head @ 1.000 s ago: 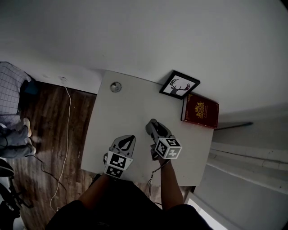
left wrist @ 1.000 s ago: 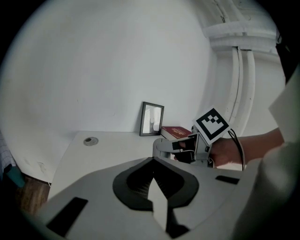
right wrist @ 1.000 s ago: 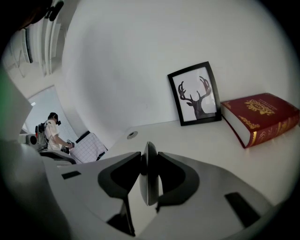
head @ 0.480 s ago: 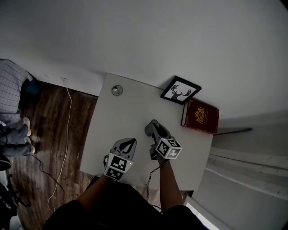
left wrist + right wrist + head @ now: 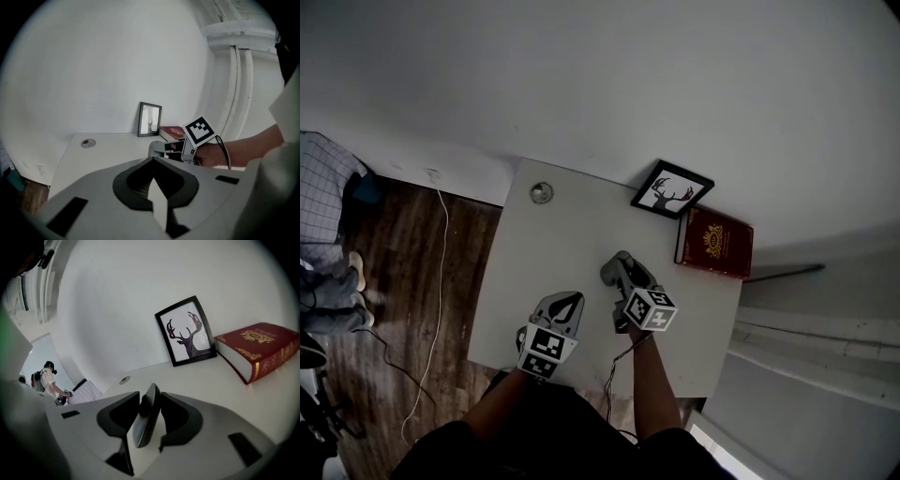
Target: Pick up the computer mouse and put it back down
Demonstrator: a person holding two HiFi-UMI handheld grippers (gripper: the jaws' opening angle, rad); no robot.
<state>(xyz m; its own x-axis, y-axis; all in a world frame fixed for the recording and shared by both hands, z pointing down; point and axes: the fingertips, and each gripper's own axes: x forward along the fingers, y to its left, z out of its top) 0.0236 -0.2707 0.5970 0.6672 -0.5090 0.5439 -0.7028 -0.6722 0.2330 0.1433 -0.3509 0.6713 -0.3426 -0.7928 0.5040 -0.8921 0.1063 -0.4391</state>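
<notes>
One red book (image 5: pixel 262 350) w/ gold crest; title illegible; mouse (image 5: pixel 146 416) edge-on.

Frame (image 5: pixel 672 189) at table's (image 5: pixel 553 253) back edge, book (image 5: pixel 714 242) just R of it, grommet (image 5: pixel 542 192) back-L; mouse (image 5: pixel 146 420) btwn R gripper's (image 5: pixel 614 265) fingers (image 5: pixel 180 418).

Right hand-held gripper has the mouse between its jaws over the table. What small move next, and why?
Probably open the right hand-held gripper further: its jaws have just been opening, yet the computer mouse stands on edge between them, seemingly gripped, above the table.
</notes>
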